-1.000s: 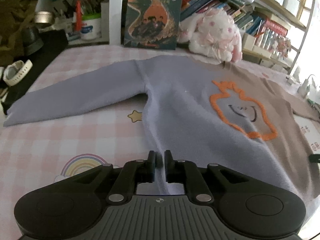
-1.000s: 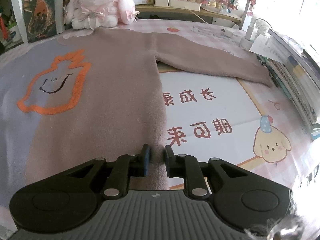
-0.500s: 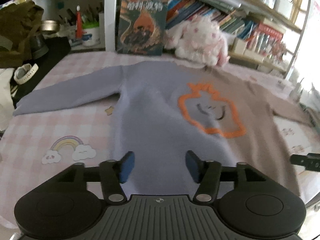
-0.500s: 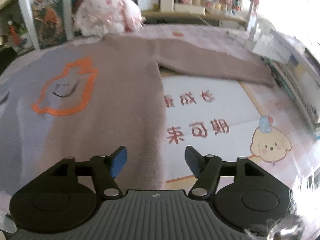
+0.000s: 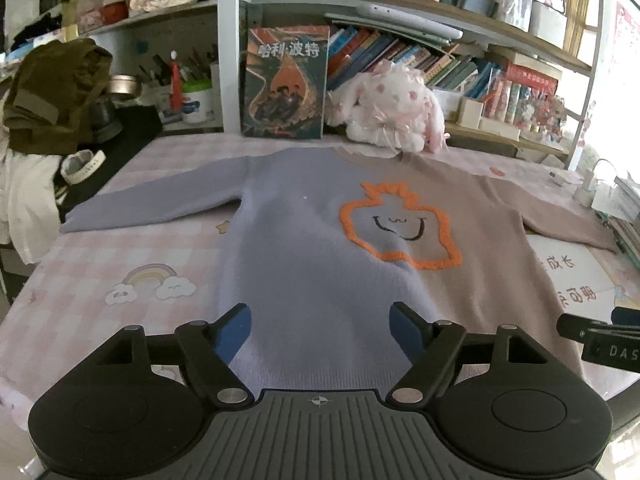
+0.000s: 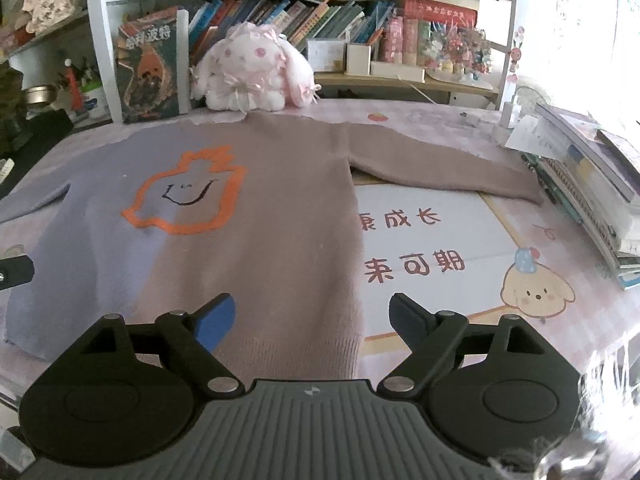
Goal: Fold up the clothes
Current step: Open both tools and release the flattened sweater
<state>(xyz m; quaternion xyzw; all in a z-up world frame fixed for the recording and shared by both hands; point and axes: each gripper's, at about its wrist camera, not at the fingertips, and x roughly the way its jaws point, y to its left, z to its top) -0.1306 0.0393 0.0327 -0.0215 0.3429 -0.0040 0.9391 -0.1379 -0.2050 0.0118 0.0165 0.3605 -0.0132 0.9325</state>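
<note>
A sweater [image 5: 320,248], lavender on one half and dusty pink on the other, lies flat and face up on the table with an orange outlined smiley on the chest; it also shows in the right wrist view [image 6: 260,216]. Both sleeves are spread out sideways. My left gripper [image 5: 320,330] is open and empty, raised above the lavender hem. My right gripper [image 6: 312,320] is open and empty above the pink hem corner. The right gripper's tip shows in the left wrist view [image 5: 600,340].
The table [image 5: 100,264] has a pink checked cover with cartoon prints. A plush rabbit [image 5: 392,112] and an upright book [image 5: 286,82] stand at the back below shelves. Stacked books [image 6: 600,184] lie at the right edge. Clothes and a watch [image 5: 80,164] lie at the left.
Both grippers were shut low at the sweater's hem; they have opened wide and pulled up and back, so the whole sweater now shows flat.
</note>
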